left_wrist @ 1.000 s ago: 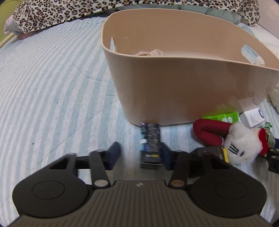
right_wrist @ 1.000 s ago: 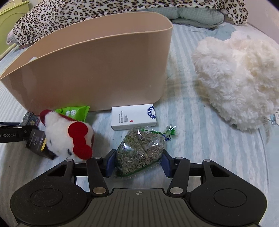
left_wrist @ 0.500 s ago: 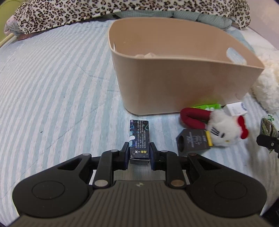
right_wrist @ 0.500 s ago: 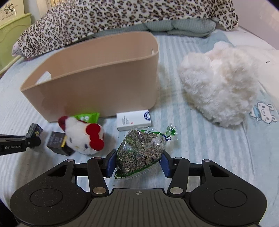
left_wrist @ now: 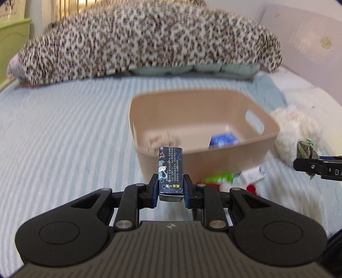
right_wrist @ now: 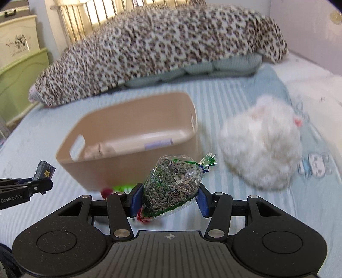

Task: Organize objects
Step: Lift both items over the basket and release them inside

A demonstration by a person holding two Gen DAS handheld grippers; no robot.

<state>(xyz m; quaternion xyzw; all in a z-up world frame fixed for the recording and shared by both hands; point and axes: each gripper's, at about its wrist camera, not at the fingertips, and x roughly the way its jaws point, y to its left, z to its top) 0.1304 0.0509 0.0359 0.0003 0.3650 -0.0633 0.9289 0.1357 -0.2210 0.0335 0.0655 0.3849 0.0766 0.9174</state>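
both grippers grip loads: left gripper point(left_wrist: 170, 193) dark box point(left_wrist: 170, 171), right gripper point(right_wrist: 168, 200) seed bag point(right_wrist: 174, 184).

Leopard-print blanket point(left_wrist: 149, 40) heaped across head of bed, over pale green quilted pillows point(left_wrist: 192, 69). Blue-and-white striped sheet point(left_wrist: 64, 132) covers mattress. Green cabinet point(right_wrist: 21, 74) at left beside bed. Metal bars point(right_wrist: 102, 12) behind blanket. Pale wall point(left_wrist: 299, 38) at right.
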